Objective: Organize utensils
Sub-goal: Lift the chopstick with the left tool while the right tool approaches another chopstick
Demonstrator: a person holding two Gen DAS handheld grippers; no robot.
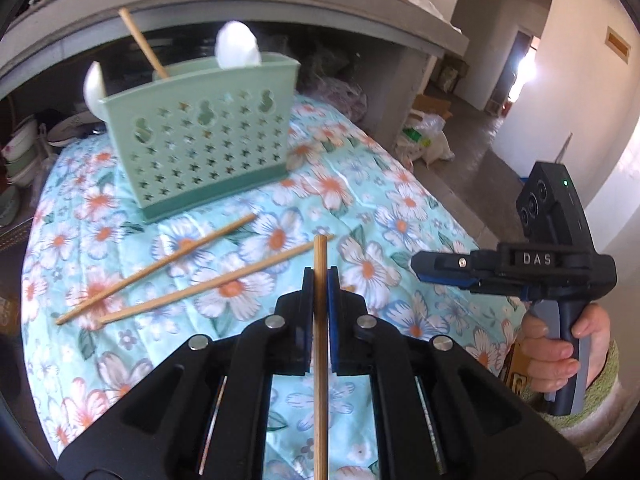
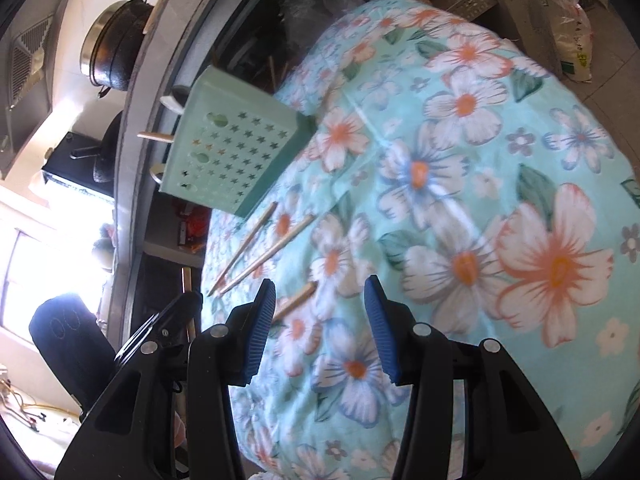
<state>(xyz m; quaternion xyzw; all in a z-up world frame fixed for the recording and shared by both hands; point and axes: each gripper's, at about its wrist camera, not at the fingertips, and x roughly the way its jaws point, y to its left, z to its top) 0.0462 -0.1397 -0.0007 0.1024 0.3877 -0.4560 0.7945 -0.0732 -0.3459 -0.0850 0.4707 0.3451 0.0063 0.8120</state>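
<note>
My left gripper (image 1: 320, 276) is shut on a wooden chopstick (image 1: 320, 344) and holds it above the floral cloth. Two more chopsticks (image 1: 160, 268) lie on the cloth in front of a green perforated utensil holder (image 1: 200, 136). The holder has one chopstick (image 1: 142, 42) and two white spoons (image 1: 236, 46) in it. My right gripper (image 2: 320, 304) is open and empty above the cloth; it also shows in the left wrist view (image 1: 444, 270). In the right wrist view the holder (image 2: 236, 148) stands beyond the two loose chopsticks (image 2: 260, 252), and the held chopstick's tip (image 2: 296, 300) shows by my left finger.
The floral cloth (image 1: 400, 216) covers a rounded table. A grey counter (image 1: 280, 8) runs behind the holder, with bowls (image 1: 20, 152) stacked under it at the left. A dark pot (image 2: 112, 48) sits on the counter. Plastic bags (image 1: 428, 136) lie on the floor at the right.
</note>
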